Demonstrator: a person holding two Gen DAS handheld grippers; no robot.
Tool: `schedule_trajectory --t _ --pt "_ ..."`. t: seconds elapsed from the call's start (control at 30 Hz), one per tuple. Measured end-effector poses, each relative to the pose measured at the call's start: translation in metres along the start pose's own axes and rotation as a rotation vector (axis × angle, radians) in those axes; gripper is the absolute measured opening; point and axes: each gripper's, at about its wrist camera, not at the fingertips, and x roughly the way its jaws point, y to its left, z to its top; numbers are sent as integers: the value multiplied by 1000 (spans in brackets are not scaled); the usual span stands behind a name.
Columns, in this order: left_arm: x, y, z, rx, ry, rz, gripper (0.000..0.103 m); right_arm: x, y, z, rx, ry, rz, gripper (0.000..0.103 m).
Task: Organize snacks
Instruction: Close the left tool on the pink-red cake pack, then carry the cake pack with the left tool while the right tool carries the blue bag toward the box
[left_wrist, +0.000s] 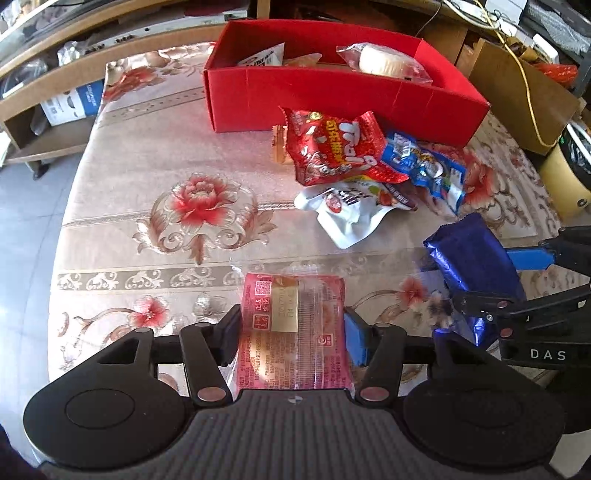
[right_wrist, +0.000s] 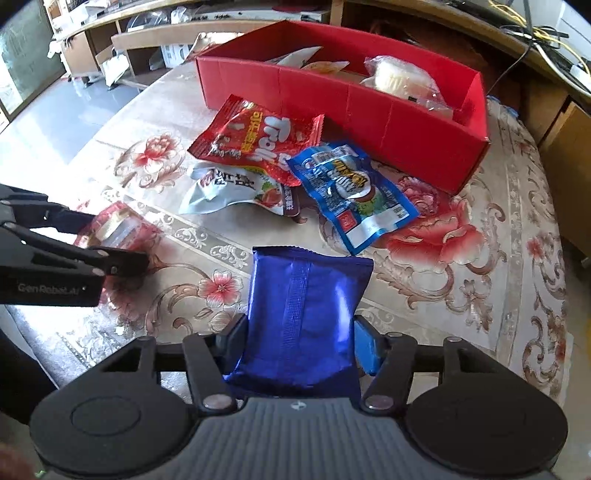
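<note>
My left gripper (left_wrist: 293, 334) is shut on a pink clear-wrapped snack pack (left_wrist: 291, 328), its pads pressing both sides, low over the flowered tablecloth. My right gripper (right_wrist: 301, 341) is shut on a shiny blue foil packet (right_wrist: 306, 314). The two grippers sit side by side; the blue foil packet (left_wrist: 469, 266) shows at the right of the left wrist view, the pink pack (right_wrist: 118, 229) at the left of the right wrist view. Ahead lies a heap: a red Trolli bag (left_wrist: 332, 147), a white pouch (left_wrist: 343, 210), a blue-and-white packet (left_wrist: 424, 166). Behind stands the red box (left_wrist: 280, 99).
The red box (right_wrist: 369, 110) holds a clear-wrapped round bun (right_wrist: 399, 79) and other packets. Wooden shelves (left_wrist: 44, 96) stand beyond the table's far left edge, cardboard boxes (left_wrist: 517, 92) and a yellow cable at the far right. Grey floor shows to the left.
</note>
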Motion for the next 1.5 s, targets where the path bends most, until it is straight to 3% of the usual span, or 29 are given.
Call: schedule_trajectory --t 0.23,0.63,1.5 --pt "-11 -2 6 -14 -48 -35 62 -22 -13 4 73 -76 18 56" --pt "-18 -17 30 -5 -125 -60 62 -29 -21 20 113 -125 28 56" --pt "-4 -22 139 -36 -244 -41 62 -26 -77 108 220 -248 22 56"
